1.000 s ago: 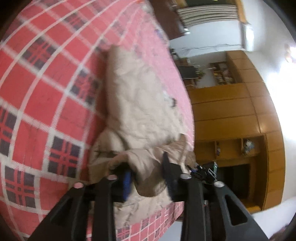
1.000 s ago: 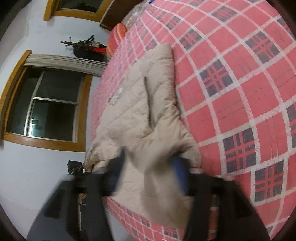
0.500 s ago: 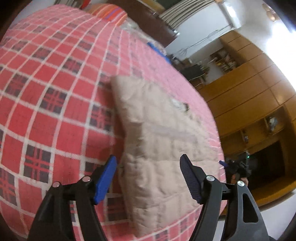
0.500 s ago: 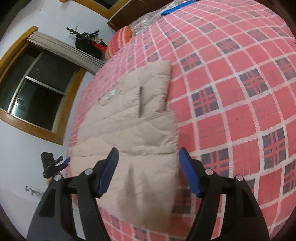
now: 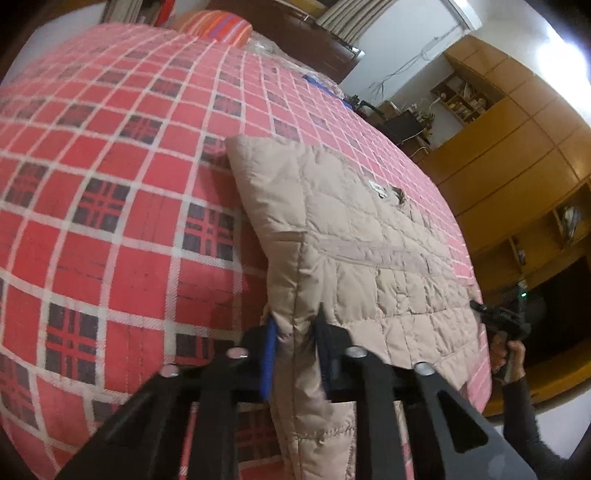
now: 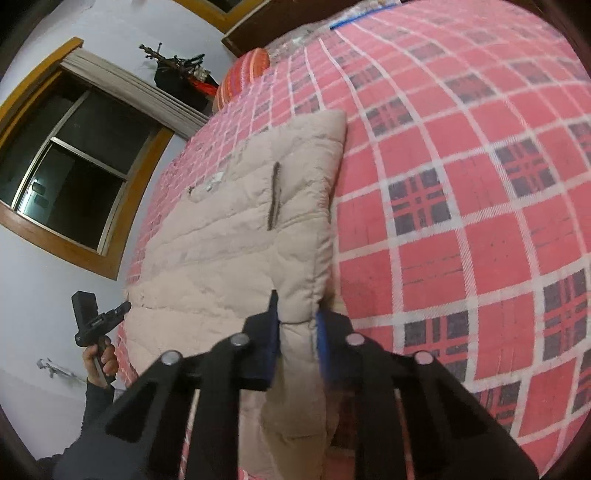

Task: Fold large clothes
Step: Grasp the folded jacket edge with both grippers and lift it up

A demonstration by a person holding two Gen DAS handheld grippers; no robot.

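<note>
A beige quilted jacket lies folded flat on the red plaid bedspread. In the left wrist view my left gripper is shut on the jacket's near left corner, and fabric hangs down between the fingers. In the right wrist view the same jacket shows a dark pocket slit, and my right gripper is shut on its near right corner. Each view catches the other gripper at the jacket's far side: the right gripper and the left gripper, both held by hands.
A striped orange pillow lies at the head of the bed. Wooden cabinets stand on one side and a dark window on the other. The bed's near edge runs just under both grippers.
Half a second ago both grippers stood open above the folded jacket. Both have since come down and shut on its near corners.
</note>
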